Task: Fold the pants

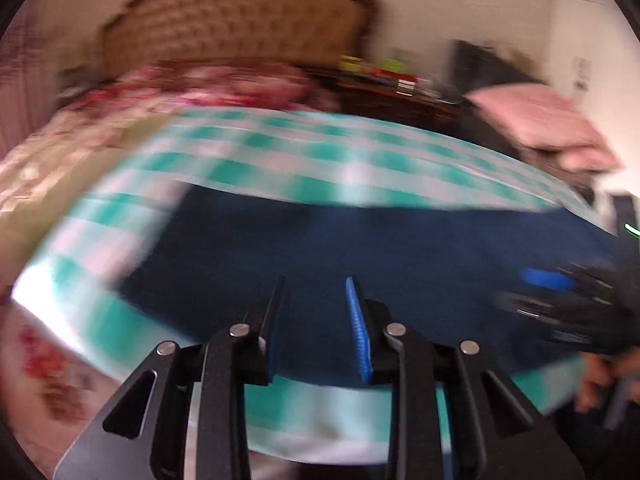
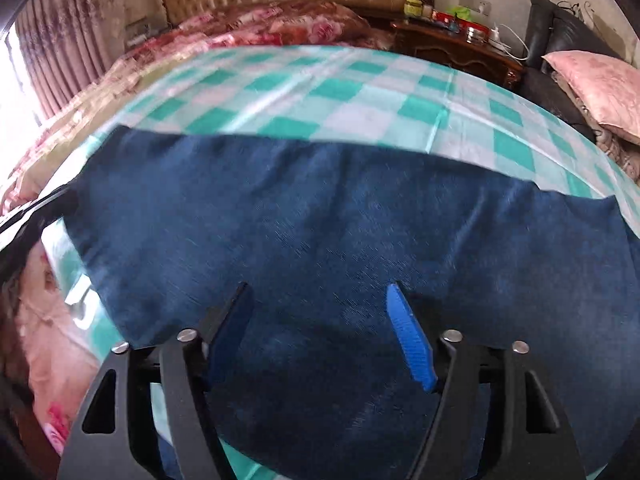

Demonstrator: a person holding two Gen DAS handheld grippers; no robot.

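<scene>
Your left gripper (image 1: 318,320) and right gripper (image 2: 320,328) are both hovering with jaws apart, gripping nothing, over the dark blue pants (image 2: 340,220) lying spread on the green-checked cloth (image 2: 360,96) covering the bed.

The whole view is smeared with motion blur. The left claw (image 1: 318,292) stands with its jaws apart, nothing between them, over the dark blue pants (image 1: 360,256). The pants lie spread on a green-and-white checked cloth (image 1: 280,148) covering the bed (image 1: 48,168). At the bed's right edge the right claw (image 1: 560,292) reaches in over the pants; blur hides how its jaws stand. A tufted headboard (image 1: 240,20) rises at the bed's far end.
</scene>
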